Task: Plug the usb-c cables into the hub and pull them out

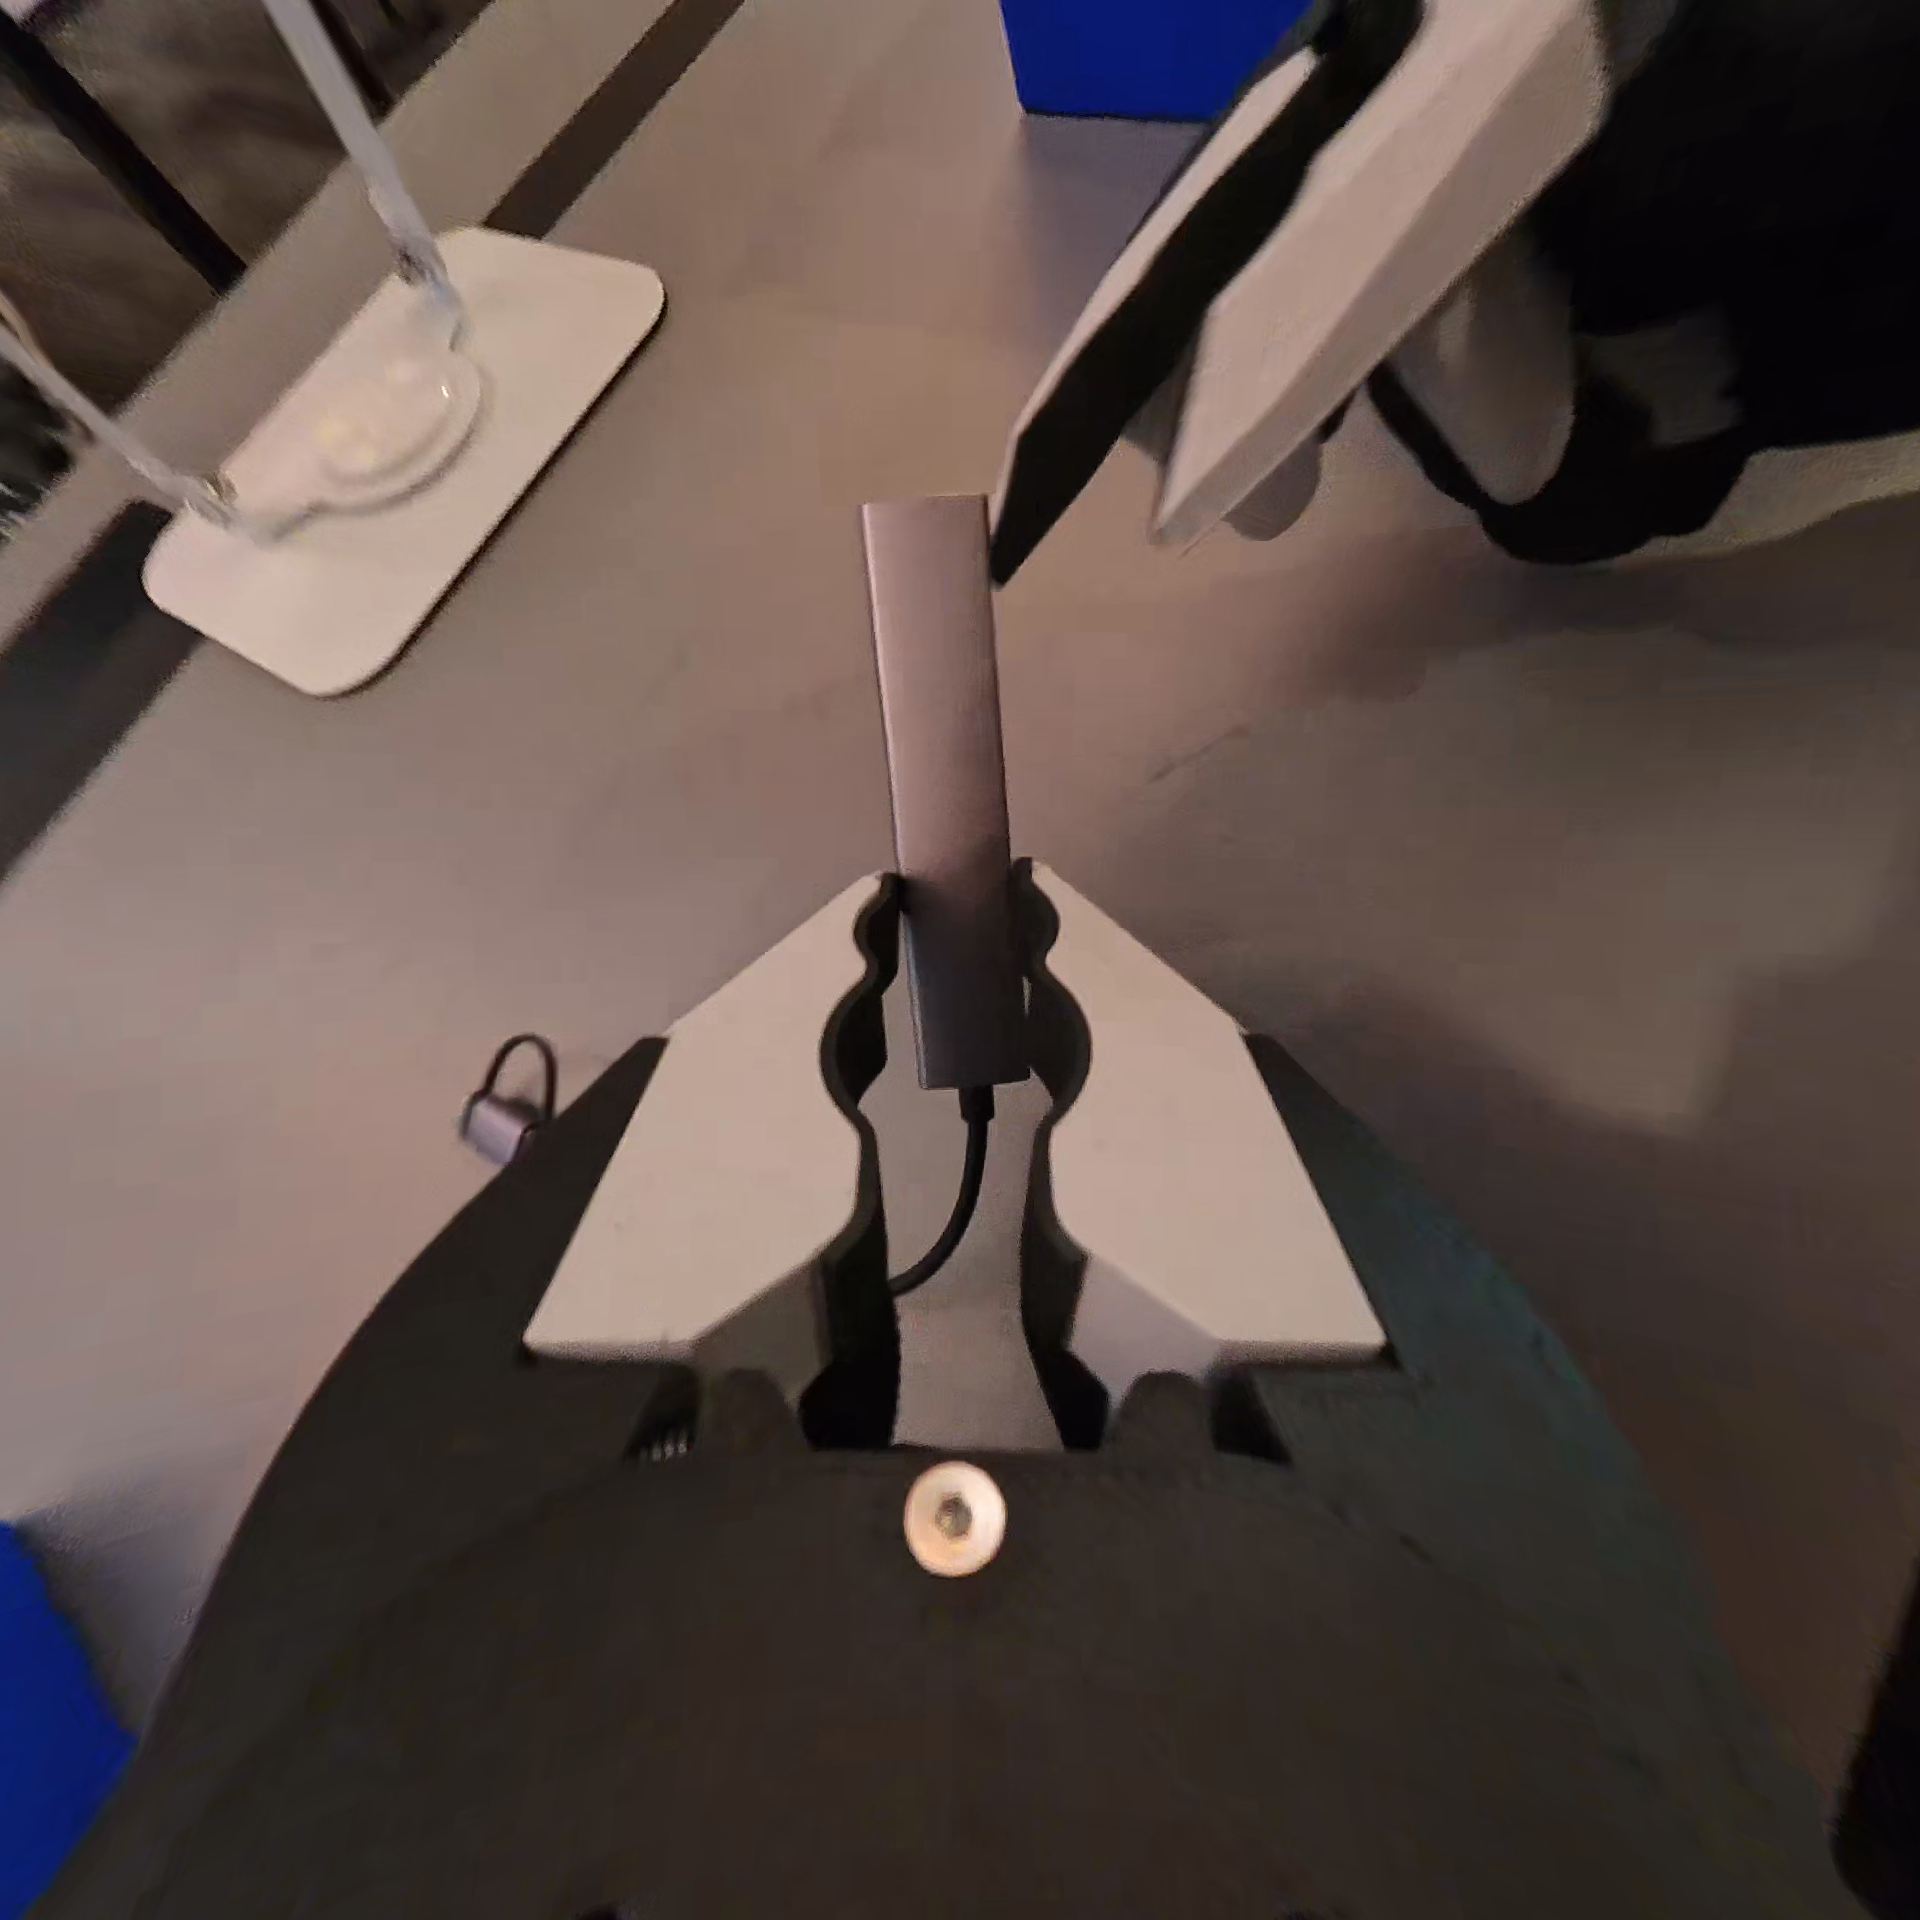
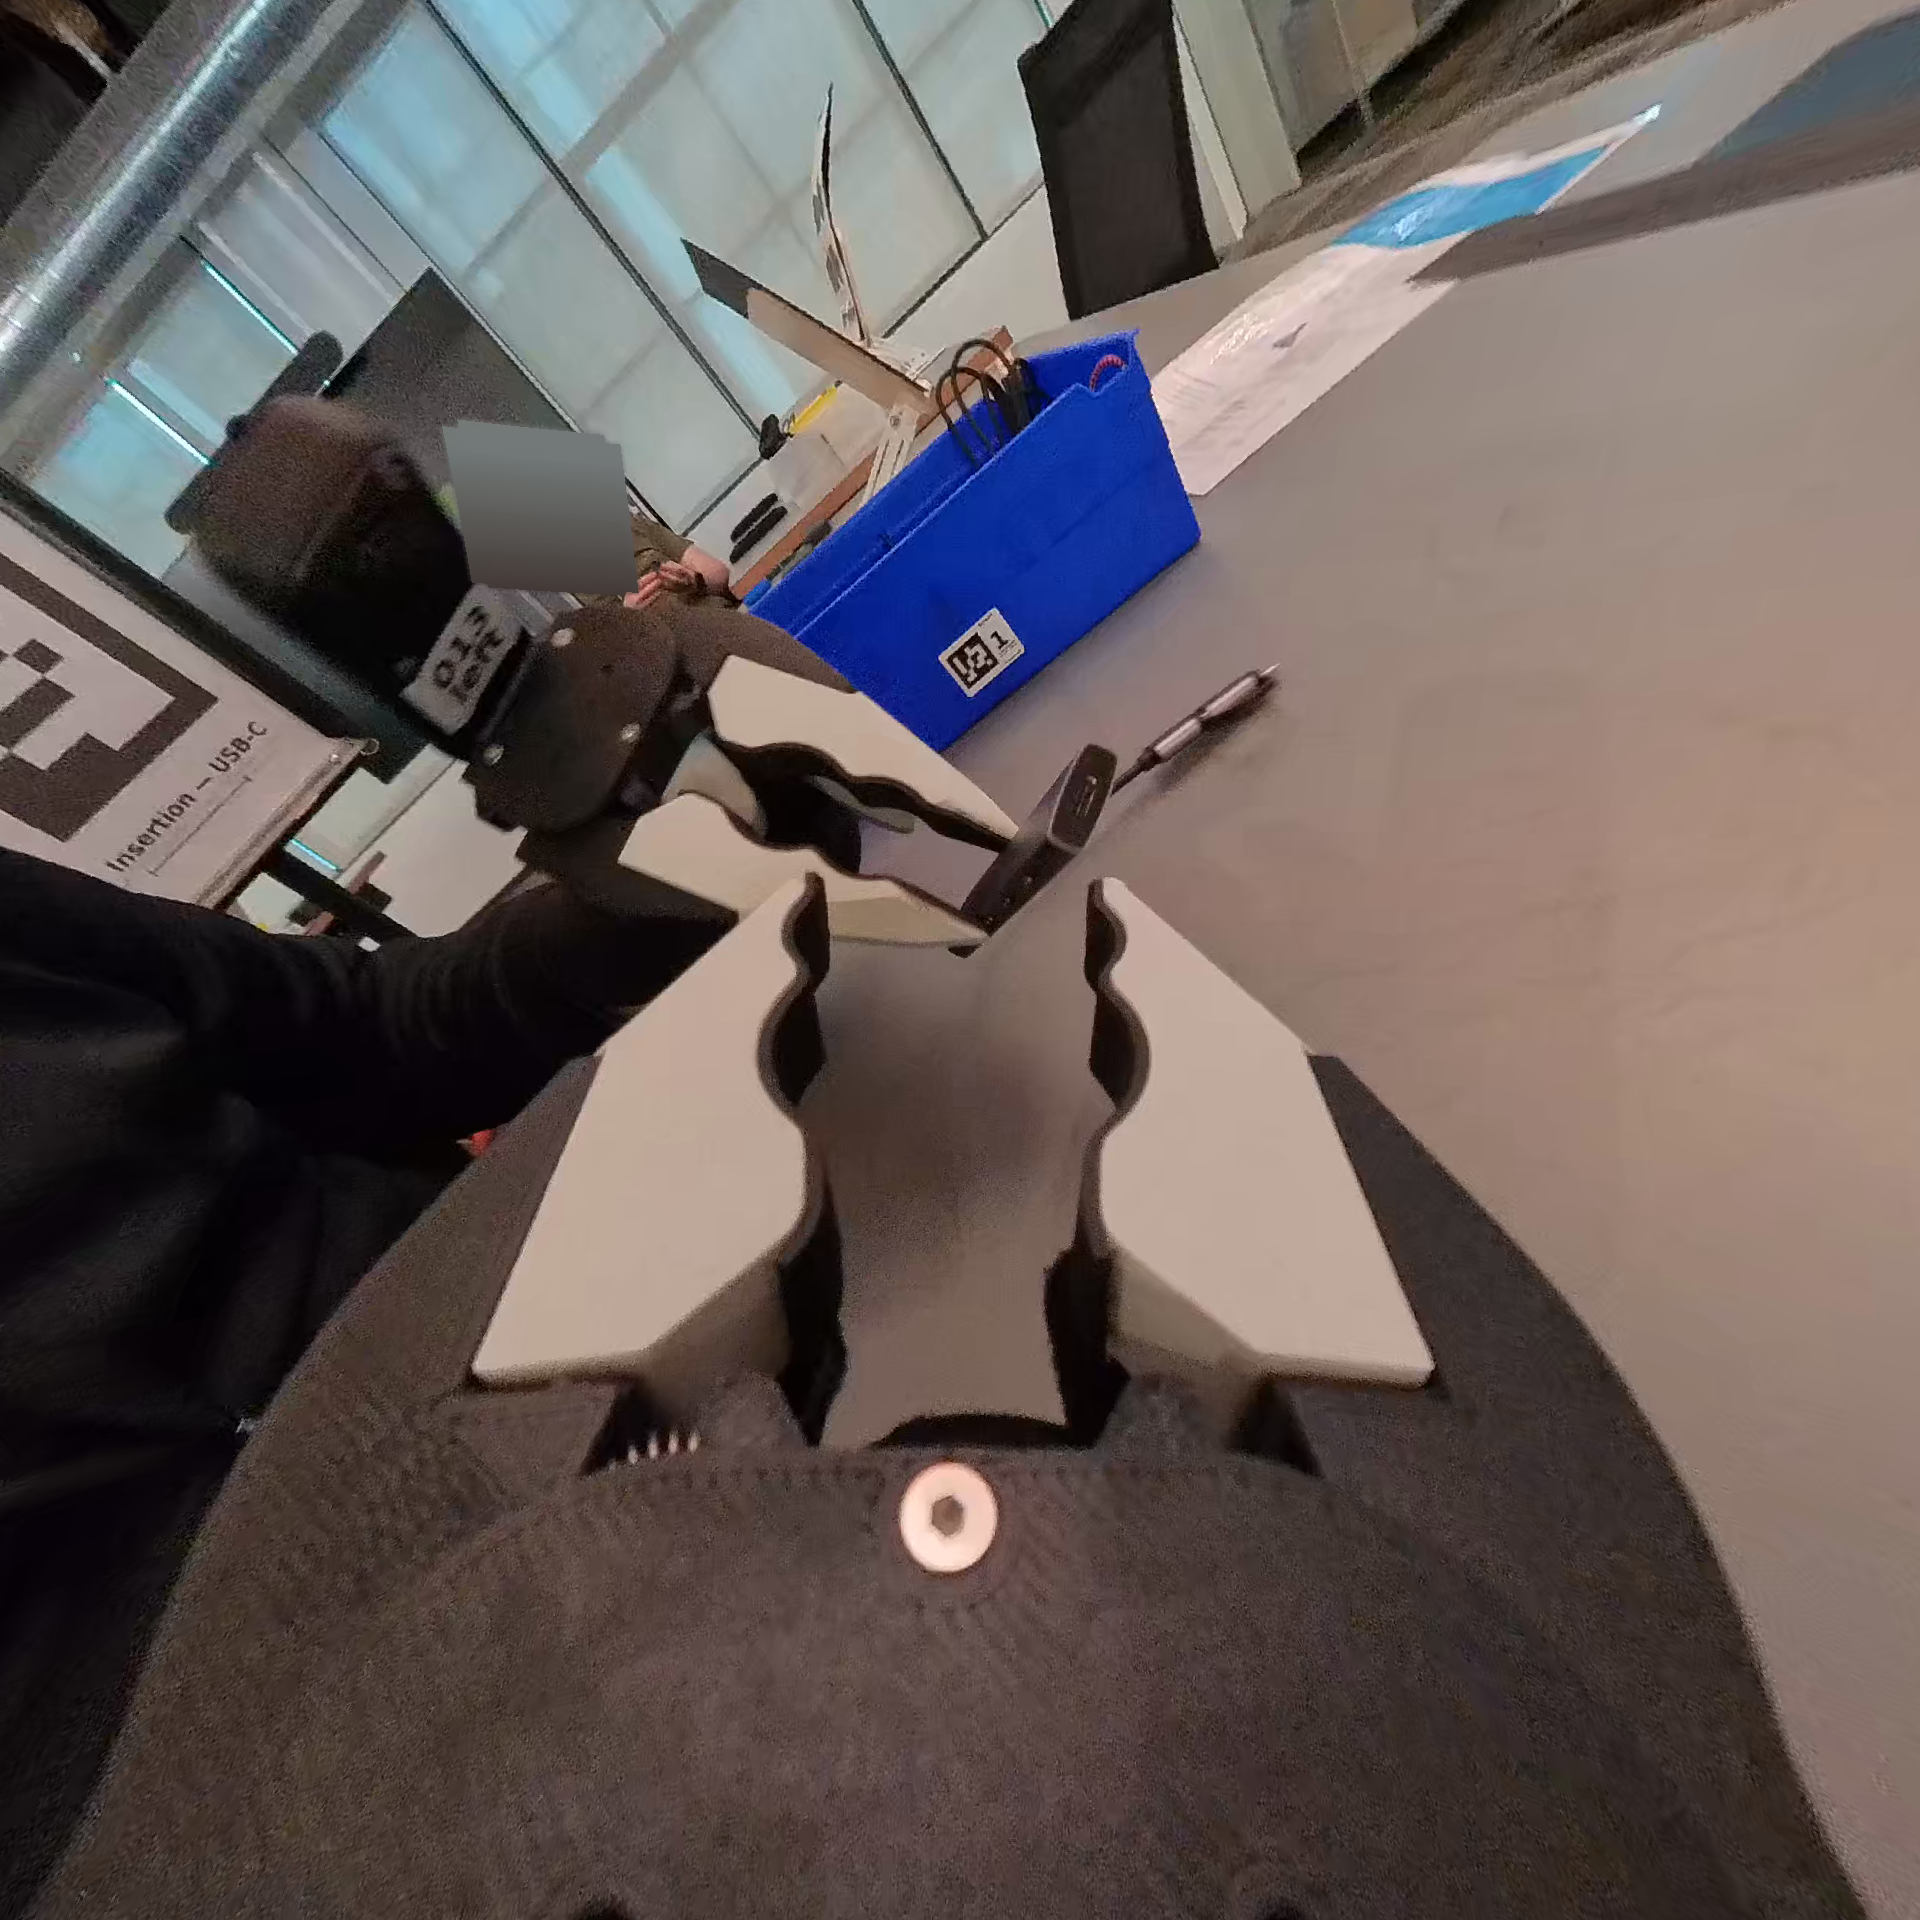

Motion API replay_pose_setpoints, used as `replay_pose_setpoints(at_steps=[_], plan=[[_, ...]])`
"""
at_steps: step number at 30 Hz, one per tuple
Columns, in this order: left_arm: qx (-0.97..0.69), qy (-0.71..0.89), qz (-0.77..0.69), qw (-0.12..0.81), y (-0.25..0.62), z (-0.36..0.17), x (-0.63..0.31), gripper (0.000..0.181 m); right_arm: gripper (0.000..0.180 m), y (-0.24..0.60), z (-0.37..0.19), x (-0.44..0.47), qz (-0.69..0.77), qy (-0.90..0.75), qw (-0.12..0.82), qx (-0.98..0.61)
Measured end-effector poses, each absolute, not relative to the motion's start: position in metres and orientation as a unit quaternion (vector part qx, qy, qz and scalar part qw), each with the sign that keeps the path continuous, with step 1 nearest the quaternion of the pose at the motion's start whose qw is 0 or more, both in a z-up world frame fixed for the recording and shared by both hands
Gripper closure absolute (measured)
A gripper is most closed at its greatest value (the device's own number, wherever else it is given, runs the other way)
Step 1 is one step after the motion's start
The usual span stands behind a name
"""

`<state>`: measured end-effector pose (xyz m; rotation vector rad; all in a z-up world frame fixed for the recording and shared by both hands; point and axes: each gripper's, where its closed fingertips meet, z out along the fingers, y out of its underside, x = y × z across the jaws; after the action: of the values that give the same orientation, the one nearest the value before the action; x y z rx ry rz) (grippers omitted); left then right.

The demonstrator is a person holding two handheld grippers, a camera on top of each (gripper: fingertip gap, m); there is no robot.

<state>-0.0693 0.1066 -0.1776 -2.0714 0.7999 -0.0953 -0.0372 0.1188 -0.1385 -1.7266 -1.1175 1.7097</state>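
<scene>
A: In the left wrist view, our left tool (image 1: pixel 956 883) pinched the grey hub (image 1: pixel 940 727) near its cabled end, with its jaws pressed on both long sides. The hub's short black cord (image 1: pixel 951 1195) curled back between the jaws. We think we held it so that the far part stayed free and steady for plugging.

B: And the right tool (image 1: pixel 1081 540)?

A: It hung just beside the hub's far end, apart from it, above the tabletop (image 1: pixel 1351 935). A small grey connector (image 1: pixel 499 1117) lay on the tabletop to the left of our tool.

B: And in the right wrist view?

A: There the right tool (image 2: pixel 956 904) was spread and held nothing. The hub (image 2: pixel 1049 831) stood just ahead of its tips, tilted, and was gripped by the left tool (image 2: pixel 987 894). Beyond it a grey cable plug (image 2: pixel 1216 712) lay on the tabletop (image 2: pixel 1558 831), near a blue bin (image 2: pixel 997 551). We judge that no cable was plugged in yet, though some ports were hidden from us.
</scene>
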Motion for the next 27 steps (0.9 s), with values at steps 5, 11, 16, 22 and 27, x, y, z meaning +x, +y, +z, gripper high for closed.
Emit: replay_pose_setpoints(at_steps=[5,11,16,22,27], plan=[[-0.806,0.375,-0.005,0.458,0.107,-0.178,-0.047,0.161,0.148,0.117,-0.155,-0.044,0.608,-0.414,0.196,-0.649],[-0.785,0.38,0.009,0.49,0.11,-0.162,-0.034,0.16,0.173,0.122,-0.143,-0.036,0.608,-0.418,0.231,-0.635],[-0.777,0.329,-0.043,0.535,0.114,-0.134,-0.037,0.135,0.173,0.153,-0.089,-0.001,0.566,-0.422,0.316,-0.634],[-0.813,0.294,-0.085,0.496,0.113,-0.17,-0.054,0.137,0.173,0.228,0.003,0.099,0.462,-0.394,0.457,-0.65],[-0.824,0.282,-0.097,0.482,0.111,-0.184,-0.057,0.14,0.174,0.296,0.037,0.206,0.382,-0.317,0.533,-0.685]])
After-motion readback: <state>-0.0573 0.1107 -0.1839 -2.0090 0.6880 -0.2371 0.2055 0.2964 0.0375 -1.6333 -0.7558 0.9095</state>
